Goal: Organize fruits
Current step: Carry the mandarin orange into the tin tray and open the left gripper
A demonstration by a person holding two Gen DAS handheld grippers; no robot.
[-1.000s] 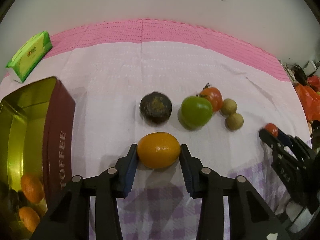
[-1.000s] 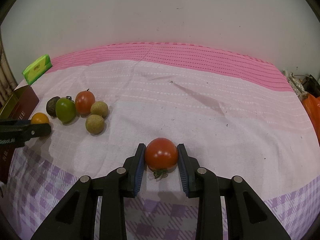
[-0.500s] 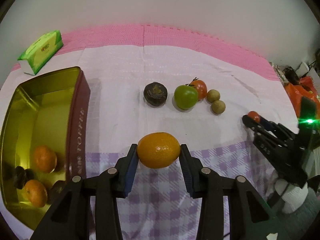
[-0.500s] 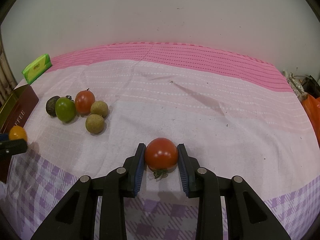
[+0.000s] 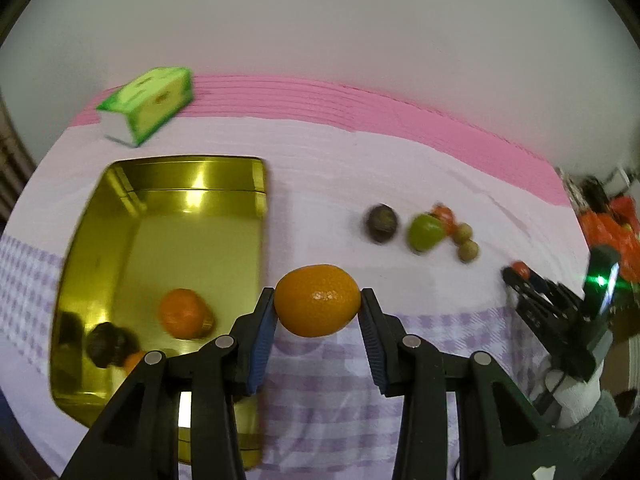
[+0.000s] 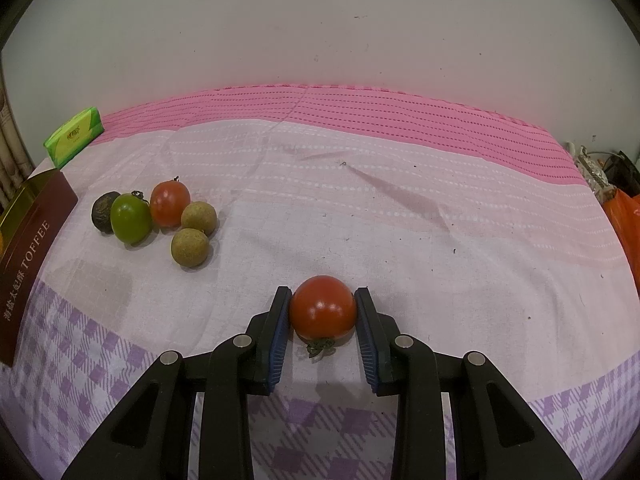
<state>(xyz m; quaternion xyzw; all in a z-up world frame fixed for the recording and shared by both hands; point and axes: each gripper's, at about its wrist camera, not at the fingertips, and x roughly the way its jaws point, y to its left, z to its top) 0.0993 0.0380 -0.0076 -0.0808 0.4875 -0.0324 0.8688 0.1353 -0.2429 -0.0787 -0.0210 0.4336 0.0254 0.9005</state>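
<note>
My left gripper (image 5: 318, 304) is shut on an orange citrus fruit (image 5: 317, 300) and holds it in the air just right of the open gold toffee tin (image 5: 160, 184). The tin holds an orange (image 5: 184, 313), a dark fruit (image 5: 106, 345) and another orange, partly hidden. My right gripper (image 6: 323, 312) is shut on a red tomato (image 6: 322, 307) low over the cloth. On the cloth lie a dark fruit (image 6: 103, 212), a green tomato (image 6: 130, 218), a red tomato (image 6: 169, 203) and two brown longans (image 6: 189, 246).
A green tissue pack (image 5: 150, 104) lies at the back left by the wall; it also shows in the right wrist view (image 6: 74, 136). The tin's maroon side (image 6: 30, 256) stands at the left. Orange bags (image 5: 612, 224) sit off the table's right end.
My left gripper has risen and swung left with the orange fruit, so the tin's inside is now in full view. The right gripper with the tomato has stayed still.
</note>
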